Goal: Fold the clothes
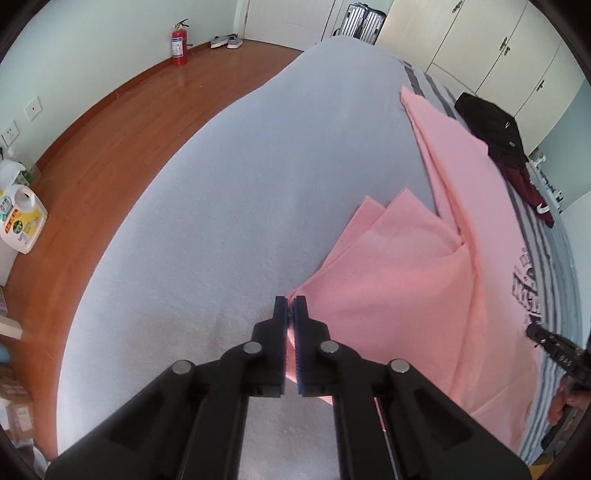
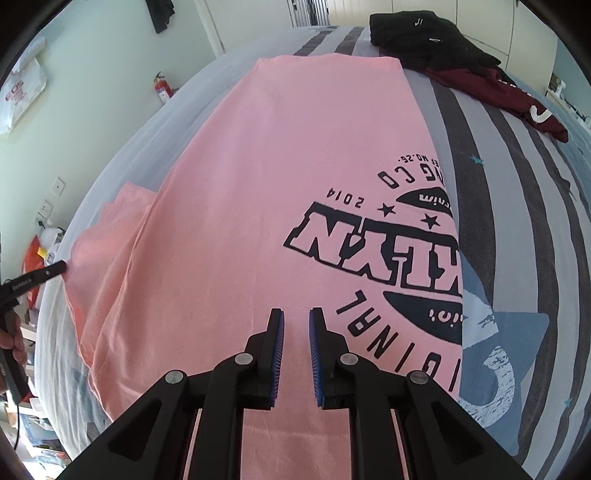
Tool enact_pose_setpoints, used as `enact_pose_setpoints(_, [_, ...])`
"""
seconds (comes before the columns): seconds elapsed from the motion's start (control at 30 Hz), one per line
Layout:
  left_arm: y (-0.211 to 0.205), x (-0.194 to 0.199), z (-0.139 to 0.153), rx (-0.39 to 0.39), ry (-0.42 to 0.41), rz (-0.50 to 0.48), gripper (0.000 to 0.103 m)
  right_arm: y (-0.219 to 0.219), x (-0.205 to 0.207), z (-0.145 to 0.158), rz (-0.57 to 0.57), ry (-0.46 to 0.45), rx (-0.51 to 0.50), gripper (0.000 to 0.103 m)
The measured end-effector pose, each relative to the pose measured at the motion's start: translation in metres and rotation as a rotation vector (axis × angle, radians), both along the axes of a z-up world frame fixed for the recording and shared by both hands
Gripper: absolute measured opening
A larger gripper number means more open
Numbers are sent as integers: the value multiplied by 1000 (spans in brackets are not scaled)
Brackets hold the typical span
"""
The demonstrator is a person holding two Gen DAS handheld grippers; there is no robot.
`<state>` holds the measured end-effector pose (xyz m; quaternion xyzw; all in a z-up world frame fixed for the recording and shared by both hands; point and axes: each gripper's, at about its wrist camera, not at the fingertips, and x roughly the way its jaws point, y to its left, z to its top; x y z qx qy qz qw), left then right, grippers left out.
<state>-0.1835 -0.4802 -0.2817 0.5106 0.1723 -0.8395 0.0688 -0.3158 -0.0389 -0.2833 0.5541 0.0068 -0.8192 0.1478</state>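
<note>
A pink T-shirt (image 2: 258, 206) with a dark printed logo lies on the bed, its right side folded under along a straight edge. It also shows in the left wrist view (image 1: 399, 280), with its left sleeve spread out on the pale sheet. My left gripper (image 1: 290, 301) is shut on the tip of that pink sleeve at the shirt's left edge. My right gripper (image 2: 296, 314) is open, its jaws a little apart, hovering over the shirt's middle near the logo. The left gripper shows at the left edge of the right wrist view (image 2: 55, 267).
A bed with a pale sheet (image 1: 229, 192) and a striped cover (image 2: 517, 192). Black (image 2: 417, 26) and maroon (image 2: 491, 88) clothes lie at the far end. Wooden floor (image 1: 122, 129), a fire extinguisher (image 1: 178, 43) and a detergent jug (image 1: 20, 221) are to the left.
</note>
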Motion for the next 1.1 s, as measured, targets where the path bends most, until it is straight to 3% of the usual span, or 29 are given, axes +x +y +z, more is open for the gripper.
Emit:
enact_pose_setpoints(0.33, [-8,8,4,34,-37,71,1,10,-9,-6,2,-18,9,13])
enact_pose_setpoints(0.53, [1,-1,-17,-2,-86,89,1,14,-3,-9,0,-28,15,13])
enact_pose_setpoints(0.67, [3,-10,-24,-115,-123,144,2,17,-3,-11,9,-29,22,13])
enact_pose_setpoints(0.77, [6,-13,-14,-190,-119,166,2,17,-2,-11,18,-27,23,13])
enact_pose_setpoints(0.83, [20,-18,-3,-186,-73,110,2,12,2,-12,19,-23,23,13])
enact_pose_setpoints(0.97, [86,-35,13,-151,16,-132,3,1,12,-12,23,-12,18,13])
enact_pose_setpoints(1.1, [138,-52,0,-99,16,-266,6,-8,25,-14,57,-14,1,13])
